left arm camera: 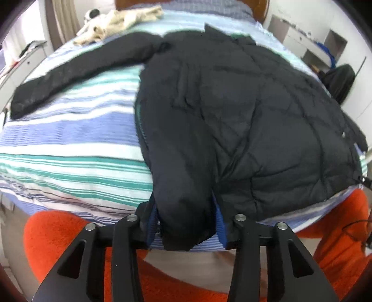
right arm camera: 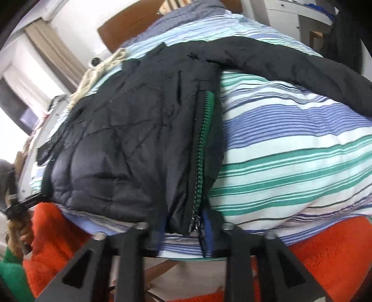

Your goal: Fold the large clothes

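Two grippers grip the near hem of a black quilted jacket [left arm camera: 244, 111] that lies spread on a bed with a striped cover [left arm camera: 69, 144] in blue, white and teal. The left gripper [left arm camera: 186, 223] has its blue-padded fingers [left arm camera: 152, 223] set on either side of one bottom corner of the jacket, and the dark fabric bunches between them and hangs just over the bed's edge; the jaws stand partly closed, pressing on the cloth. The right gripper [right arm camera: 183, 228] has the other bottom corner pinched the same way, just where the zipper [right arm camera: 202, 151] ends, with its slider dangling beside the right pad. A strip of green lining shows along the zipper teeth.

One sleeve [left arm camera: 76, 69] stretches out flat across the cover, angled away from the jacket's body toward the bed's left side as the left camera sees it. The other sleeve [right arm camera: 302, 67] runs out the opposite way, toward the right side, in the right camera's view. The jacket's body lies with its collar end toward the wooden headboard [right arm camera: 130, 25].

Near the head of the bed a cream garment [left arm camera: 121, 19] lies crumpled, well apart from the jacket. An orange fuzzy rug [left arm camera: 58, 232] covers the floor below the bed's near edge. At the left edge of the right view, a hand [right arm camera: 22, 232] holds the other gripper's handle, with a green sleeve below it.
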`<action>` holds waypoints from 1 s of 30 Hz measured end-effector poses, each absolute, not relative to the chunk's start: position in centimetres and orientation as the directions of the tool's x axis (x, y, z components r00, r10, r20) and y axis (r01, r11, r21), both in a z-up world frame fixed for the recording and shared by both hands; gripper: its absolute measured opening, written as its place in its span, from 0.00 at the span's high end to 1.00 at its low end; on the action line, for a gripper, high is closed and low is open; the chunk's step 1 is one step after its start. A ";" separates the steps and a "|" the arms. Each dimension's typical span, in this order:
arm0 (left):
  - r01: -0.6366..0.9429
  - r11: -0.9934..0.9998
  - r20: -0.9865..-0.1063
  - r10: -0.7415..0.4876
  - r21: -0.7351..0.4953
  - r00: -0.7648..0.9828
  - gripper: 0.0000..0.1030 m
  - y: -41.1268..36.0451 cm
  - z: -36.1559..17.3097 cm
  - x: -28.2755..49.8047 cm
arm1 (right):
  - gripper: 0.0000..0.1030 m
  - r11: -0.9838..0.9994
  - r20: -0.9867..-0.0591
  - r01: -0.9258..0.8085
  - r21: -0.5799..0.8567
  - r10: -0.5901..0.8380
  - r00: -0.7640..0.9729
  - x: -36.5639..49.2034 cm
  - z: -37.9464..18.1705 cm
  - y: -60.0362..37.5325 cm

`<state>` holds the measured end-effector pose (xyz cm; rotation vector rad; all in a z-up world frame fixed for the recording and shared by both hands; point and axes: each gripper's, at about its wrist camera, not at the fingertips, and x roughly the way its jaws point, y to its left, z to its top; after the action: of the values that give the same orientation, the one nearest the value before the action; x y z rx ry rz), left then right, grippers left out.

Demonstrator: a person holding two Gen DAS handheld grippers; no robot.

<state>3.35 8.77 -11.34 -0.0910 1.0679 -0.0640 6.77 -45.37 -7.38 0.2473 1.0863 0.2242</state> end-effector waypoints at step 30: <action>-0.032 0.999 -0.736 -0.010 -0.043 0.677 0.02 2.9 -6.9 12.1 | 0.22 0.867 -0.705 0.331 0.373 0.033 0.708 9.7 -3.8 -58.1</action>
<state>12.08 2.91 -6.90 -0.0533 0.8268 0.0124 9.73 -58.10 -3.80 0.5068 0.7736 -0.1740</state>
